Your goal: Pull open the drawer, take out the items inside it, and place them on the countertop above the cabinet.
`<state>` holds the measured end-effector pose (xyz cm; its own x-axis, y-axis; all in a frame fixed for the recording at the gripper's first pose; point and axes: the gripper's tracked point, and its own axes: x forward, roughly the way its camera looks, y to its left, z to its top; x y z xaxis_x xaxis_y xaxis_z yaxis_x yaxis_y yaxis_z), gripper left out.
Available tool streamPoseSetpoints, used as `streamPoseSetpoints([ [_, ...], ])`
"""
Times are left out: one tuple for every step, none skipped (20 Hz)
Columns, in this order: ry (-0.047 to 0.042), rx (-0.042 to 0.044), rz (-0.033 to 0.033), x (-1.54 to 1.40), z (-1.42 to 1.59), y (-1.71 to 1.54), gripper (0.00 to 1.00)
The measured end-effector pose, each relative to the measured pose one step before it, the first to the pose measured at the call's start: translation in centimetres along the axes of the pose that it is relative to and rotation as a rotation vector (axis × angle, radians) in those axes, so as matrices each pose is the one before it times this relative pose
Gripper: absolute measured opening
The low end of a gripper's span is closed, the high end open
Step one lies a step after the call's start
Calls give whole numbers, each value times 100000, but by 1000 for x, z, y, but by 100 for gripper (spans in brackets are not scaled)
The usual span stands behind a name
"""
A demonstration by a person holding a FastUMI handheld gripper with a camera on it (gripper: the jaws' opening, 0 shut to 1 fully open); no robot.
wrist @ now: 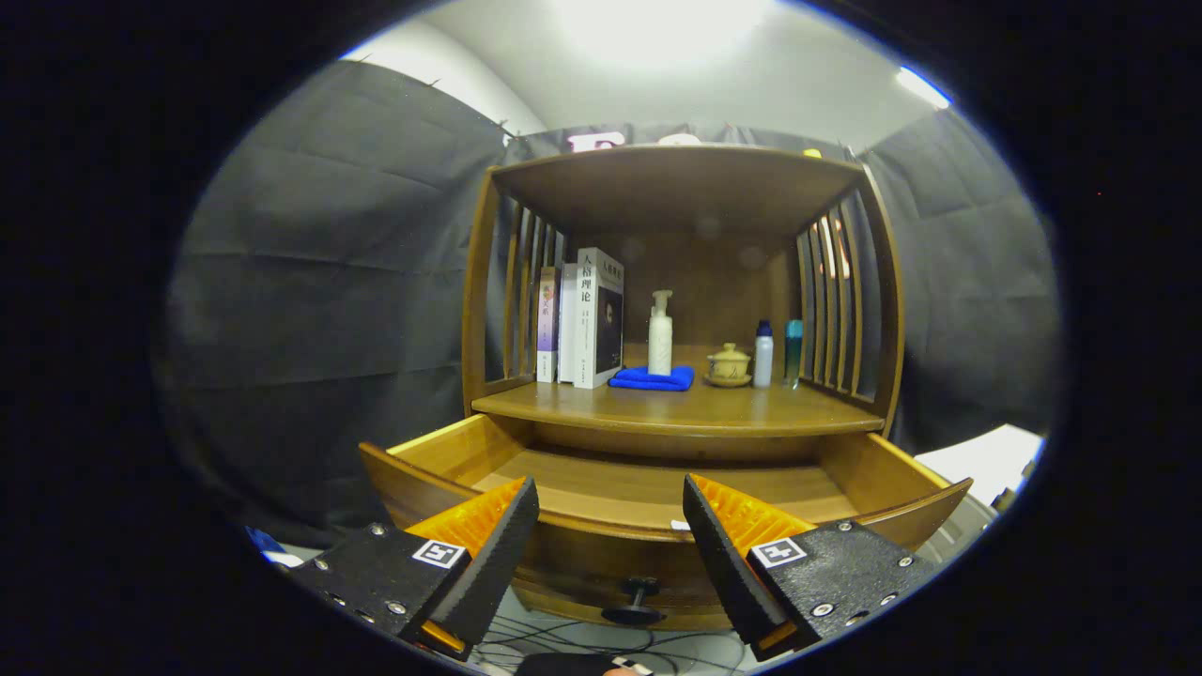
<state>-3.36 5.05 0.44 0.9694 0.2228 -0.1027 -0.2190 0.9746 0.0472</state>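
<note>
a wooden drawer [648, 488] stands pulled open at the base of a small wooden cabinet [681, 188], its dark knob [636, 601] facing forward between the fingers. the gripper [610, 545] hangs spread wide and holds nothing, its fingers just in front of the drawer's front panel. on the surface [798, 408] above the drawer stand upright books [587, 319], a white pump bottle [660, 333] behind a folded blue cloth [653, 378], a lidded cup [729, 364] and two small bottles [778, 354].
</note>
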Motion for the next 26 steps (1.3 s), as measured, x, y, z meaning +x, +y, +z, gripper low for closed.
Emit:
streamPoseSetpoints([
  [3030, 3090, -839, 700, 84, -763, 95],
  [2451, 1937, -867, 740, 88, -702, 95],
  [2213, 741, -871, 719, 266, -614, 95],
  [1894, 22, -34, 829, 249, -410, 95],
  [2507, -199, 610, 940, 206, -282, 95],
  [2970, 43, 1094, 992, -114, -144, 94],
  [4088, -128, 1135, 928, -217, -181, 95],
  [3604, 386, 1271, 883, -191, -205, 95],
  [3010, 285, 63, 866, -110, -388, 95],
  [3782, 706, 214, 825, -392, -447, 95],
  [4386, 1616, 777, 872, -628, -210, 95],
  [5182, 1239, 84, 999, -901, -433, 95],
  [4825, -923, -920, 779, -761, -662, 95],
  [3810, -1258, -1345, 673, -613, -667, 95],
  [3612, -885, -83, 594, -562, -331, 95],
  [3527, -845, 46, 556, -758, -102, 95],
  [3691, 515, 1836, 292, -481, 149, 95],
  [3926, 1330, 2345, 255, -597, 323, 96],
  [4062, 1708, 1303, 157, -579, -13, 95],
  [4056, 1395, 727, 334, -604, -125, 95],
  [3854, 102, 75, 56, -477, -256, 95],
  [2328, 190, -855, -14, -203, -368, 95],
  [1562, -194, -678, -53, 26, -347, 95],
  [1129, -675, -991, 95, 25, -384, 95],
  [4372, 366, -605, 246, -608, -531, 95],
  [5126, 2928, 983, 79, -786, 3, 95],
])
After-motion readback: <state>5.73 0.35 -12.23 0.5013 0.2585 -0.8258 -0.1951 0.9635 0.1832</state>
